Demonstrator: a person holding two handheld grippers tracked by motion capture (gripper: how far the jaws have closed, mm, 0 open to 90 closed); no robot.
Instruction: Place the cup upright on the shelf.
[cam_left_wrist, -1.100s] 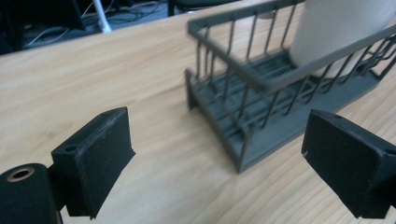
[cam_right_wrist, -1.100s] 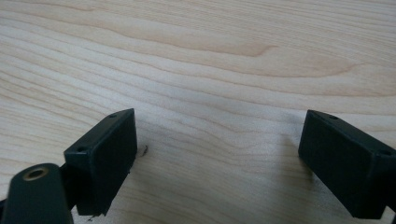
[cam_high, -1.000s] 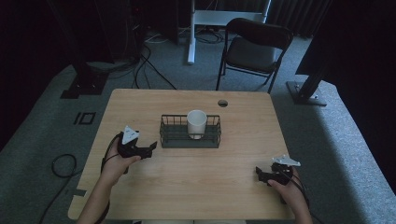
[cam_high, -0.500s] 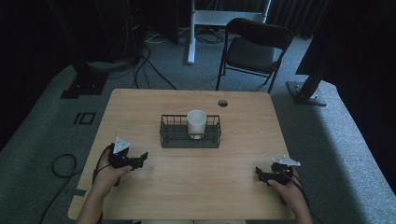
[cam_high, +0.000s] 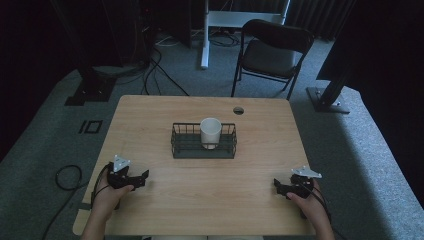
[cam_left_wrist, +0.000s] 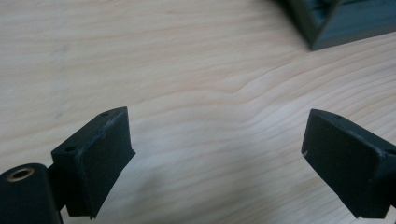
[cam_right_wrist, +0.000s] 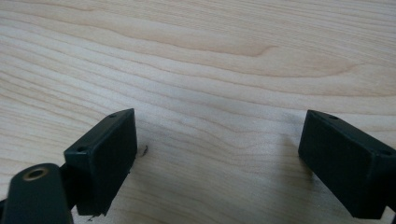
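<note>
Grey carpet surrounds our wooden table (cam_high: 260, 200). At frame centre we see a black wire basket (cam_high: 182, 145) holding an upright white cup (cam_high: 210, 132). At lower left, our left gripper (cam_high: 142, 176) rests with jaws apart and empty; at lower right, our right gripper (cam_high: 276, 186) likewise stands open, gripping nothing.

High view sits above my side, looking forward and down over the whole table (cam_high: 250, 200). My left gripper view hugs the wood, basket (cam_left_wrist: 336, 23) corner at upper right of frame. Right gripper view is equally close (bare grain). All three share the tabletop.
</note>
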